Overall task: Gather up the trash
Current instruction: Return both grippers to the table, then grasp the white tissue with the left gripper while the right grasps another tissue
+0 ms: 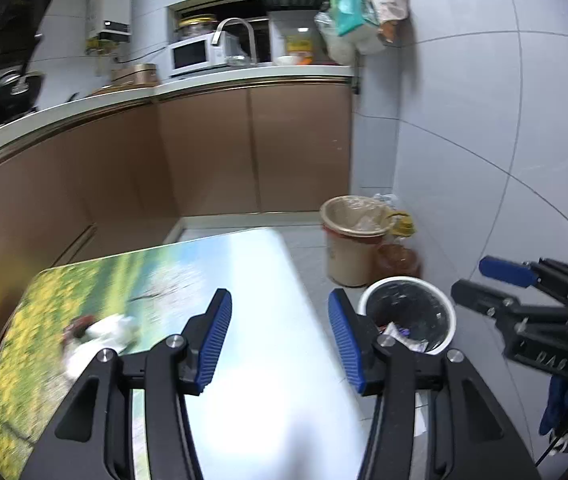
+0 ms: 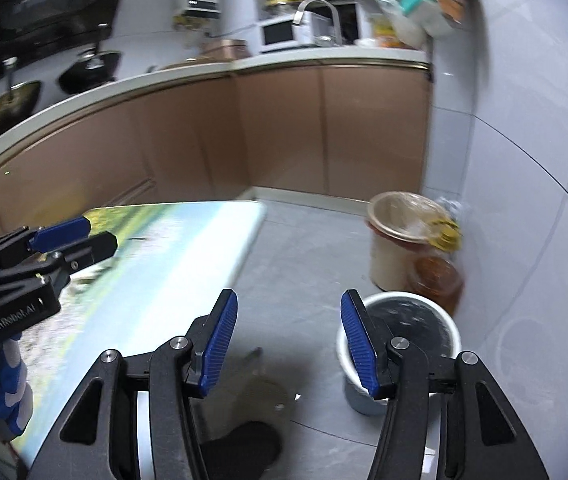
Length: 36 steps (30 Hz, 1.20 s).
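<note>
A small white bin with a black liner [image 1: 408, 314] stands on the floor to the right of the table and holds several wrappers; it also shows in the right wrist view [image 2: 404, 332]. My left gripper [image 1: 280, 344] is open and empty above the table's right edge. My right gripper [image 2: 290, 344] is open and empty above the floor, just left of the bin. A white crumpled piece of trash [image 1: 100, 334] lies on the table at the left, blurred. The right gripper shows in the left wrist view [image 1: 496, 280], the left gripper in the right wrist view [image 2: 72, 240].
A table with a landscape-print top [image 1: 156, 276] fills the lower left. A taller beige bin [image 1: 350, 240] with a plastic liner stands by the wall, an orange bottle [image 2: 438, 280] beside it. Brown kitchen cabinets [image 1: 244, 148] run behind. A dark shoe [image 2: 244, 448] rests on the floor.
</note>
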### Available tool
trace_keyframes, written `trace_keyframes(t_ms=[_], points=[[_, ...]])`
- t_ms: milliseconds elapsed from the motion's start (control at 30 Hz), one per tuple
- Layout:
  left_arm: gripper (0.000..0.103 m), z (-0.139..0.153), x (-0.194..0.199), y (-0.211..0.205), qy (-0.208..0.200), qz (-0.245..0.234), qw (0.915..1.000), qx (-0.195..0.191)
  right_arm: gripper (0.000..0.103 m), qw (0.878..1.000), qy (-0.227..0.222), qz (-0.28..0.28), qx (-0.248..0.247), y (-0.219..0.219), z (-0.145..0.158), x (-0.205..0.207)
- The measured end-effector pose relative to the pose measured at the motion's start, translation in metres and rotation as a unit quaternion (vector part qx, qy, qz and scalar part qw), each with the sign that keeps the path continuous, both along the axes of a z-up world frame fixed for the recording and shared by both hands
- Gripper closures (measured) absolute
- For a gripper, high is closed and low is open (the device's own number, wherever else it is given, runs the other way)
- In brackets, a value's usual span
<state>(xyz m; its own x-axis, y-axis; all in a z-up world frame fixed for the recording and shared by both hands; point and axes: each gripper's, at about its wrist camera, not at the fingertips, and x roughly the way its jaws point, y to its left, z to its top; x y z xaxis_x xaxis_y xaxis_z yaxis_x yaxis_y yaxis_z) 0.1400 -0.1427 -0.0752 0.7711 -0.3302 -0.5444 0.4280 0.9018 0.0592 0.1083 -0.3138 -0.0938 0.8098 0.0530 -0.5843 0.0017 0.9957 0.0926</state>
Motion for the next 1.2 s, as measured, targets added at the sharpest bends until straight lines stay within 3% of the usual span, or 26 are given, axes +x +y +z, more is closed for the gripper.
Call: trace_keyframes(t_ms=[233,633,900,1200], points=[[0.051,0.011,-0.027,0.063,-0.008,0.045,0.9989,-0.009,0.05,0.999,-0.004,0.052,-0.015,0.052,0.019,-0.007],[0.051,0.013,-0.038,0.128,-0.01,0.086,0.9956,-0.036,0.05,0.994,-0.004,0.105,-0.033,0.11,0.038,-0.006],[0.051,-0.005,-0.027,0.181,0.007,0.125,0.9909,-0.049,0.05,0.99,0.009,0.139,-0.03,0.14,0.037,0.011],[0.051,-0.044,-0.005,0.263,0.052,0.176,0.9809,-0.063,0.05,0.982,0.042,0.186,-0.014,0.175,0.013,0.056]])
